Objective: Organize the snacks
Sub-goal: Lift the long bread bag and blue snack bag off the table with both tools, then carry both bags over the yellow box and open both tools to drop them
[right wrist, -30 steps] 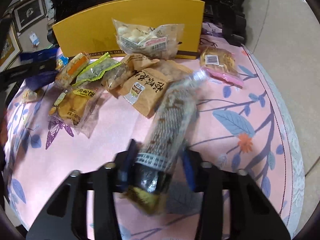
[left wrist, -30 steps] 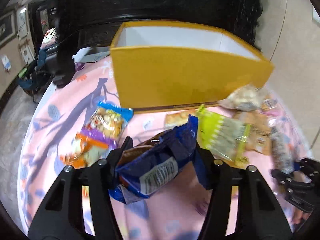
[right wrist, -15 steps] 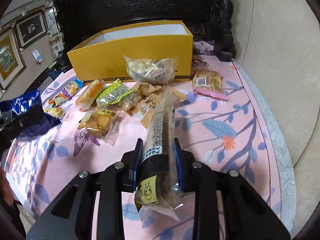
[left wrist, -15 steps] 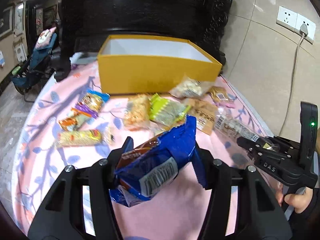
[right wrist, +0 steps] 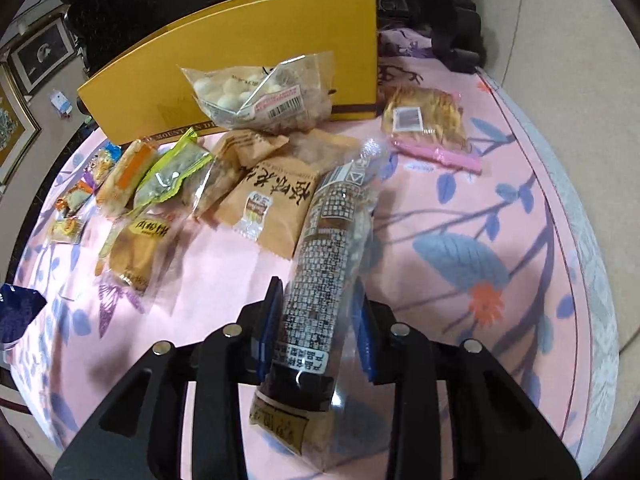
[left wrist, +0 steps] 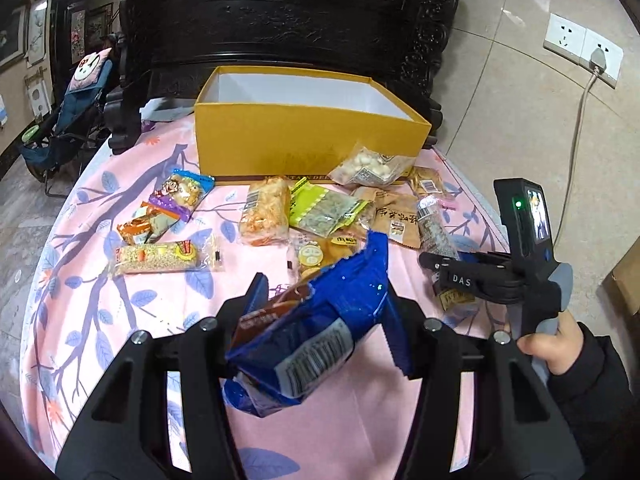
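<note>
We have the blue snack bag [left wrist: 316, 336] clamped between the fingers of our left gripper [left wrist: 326, 312], lifted clear of the pink cloth [left wrist: 96, 280], crumpled, with its barcode panel toward us and its torn top pointing up. Our right gripper [right wrist: 318, 328] is closed on the long clear packet [right wrist: 320, 280] of dark, speckled snack, gripped near its lower end; its jaws have just eased a touch wider, with the packet between them and tilted up toward the box. The yellow box [left wrist: 304, 140] stands open at the far side of the table, white inside, with nothing in it that we can see. Between us and the box lie loose packets, the bag of white balls [left wrist: 370, 166] leaning on its front wall; bare cloth is left near us and along the right edge.

Only the left view shows into the box, the wall socket [left wrist: 582, 46] and our hand [left wrist: 554, 340] on the right gripper's handle. Only the right view shows the packet with the pink strip [right wrist: 428, 120] plainly, just beside the box's right corner
</note>
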Tool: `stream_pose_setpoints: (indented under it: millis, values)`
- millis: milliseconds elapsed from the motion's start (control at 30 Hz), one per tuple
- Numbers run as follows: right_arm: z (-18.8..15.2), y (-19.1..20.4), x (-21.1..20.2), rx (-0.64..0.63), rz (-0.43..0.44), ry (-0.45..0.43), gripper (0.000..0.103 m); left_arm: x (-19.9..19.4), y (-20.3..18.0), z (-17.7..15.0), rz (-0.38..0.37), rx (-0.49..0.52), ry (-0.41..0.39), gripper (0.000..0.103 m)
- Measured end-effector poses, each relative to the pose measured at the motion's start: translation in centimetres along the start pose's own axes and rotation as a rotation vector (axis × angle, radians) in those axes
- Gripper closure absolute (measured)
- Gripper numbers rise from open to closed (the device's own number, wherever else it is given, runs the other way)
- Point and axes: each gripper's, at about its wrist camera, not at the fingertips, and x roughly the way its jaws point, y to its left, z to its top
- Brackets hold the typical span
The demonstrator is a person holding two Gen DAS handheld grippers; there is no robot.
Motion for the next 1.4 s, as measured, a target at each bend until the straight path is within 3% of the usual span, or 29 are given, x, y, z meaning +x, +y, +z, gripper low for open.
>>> stream_pose_setpoints:
  millis: [133,300,367,467,567,700,833,1000,1100,1267,1400]
  values:
    - [-1.0,-0.4,-3.0,0.037,0.053,-0.063,0.074,0.0,0.4,0.3,0.005,-0.012,-0.001,0.048]
    - [-3.6,-3.5,-5.3,0.266,0.347,-0.013,0.074,0.3,1.0,0.7,0.002,-0.030,0.002,0.048]
    - [-4.4,-3.6,-5.9,0.287,0.370,-0.015,0.074,0.4,0.9,0.8,0.005,-0.029,0.004,0.048]
    - [-4.9,-2.4,-7.5,0.232,0.339,-0.053,0.074,0.5,0.6,0.9,0.004,-0.023,0.007,0.048]
    - [-4.6,-0.4,-8.9,0.132,0.241,-0.116,0.074,0.6,0.0,1.3,0.007,-0.015,0.009,0.048]
    - [-2.5,1.6,-9.6,0.060,0.223,-0.147,0.074,0.7,-0.7,2.8,0.012,0.002,0.007,0.049]
    - [1.2,3.4,-11.4,-0.014,0.207,-0.215,0.074,0.5,-1.1,7.4,0.037,0.019,-0.023,0.049]
    - [8.3,5.8,-13.1,-0.085,0.167,-0.302,0.074,0.8,-1.6,14.6,0.084,0.030,-0.080,0.052]
    - [11.6,6.3,-12.5,-0.090,0.148,-0.313,0.074,1.2,-1.8,17.8,0.102,0.037,-0.112,0.061]
    - [15.6,6.0,-9.9,-0.065,0.130,-0.289,0.074,2.5,-1.3,21.1,0.096,0.012,-0.130,0.061]
    - [16.6,5.9,-8.4,-0.061,0.122,-0.267,0.074,5.0,-0.2,21.1,0.090,0.003,-0.067,0.068]
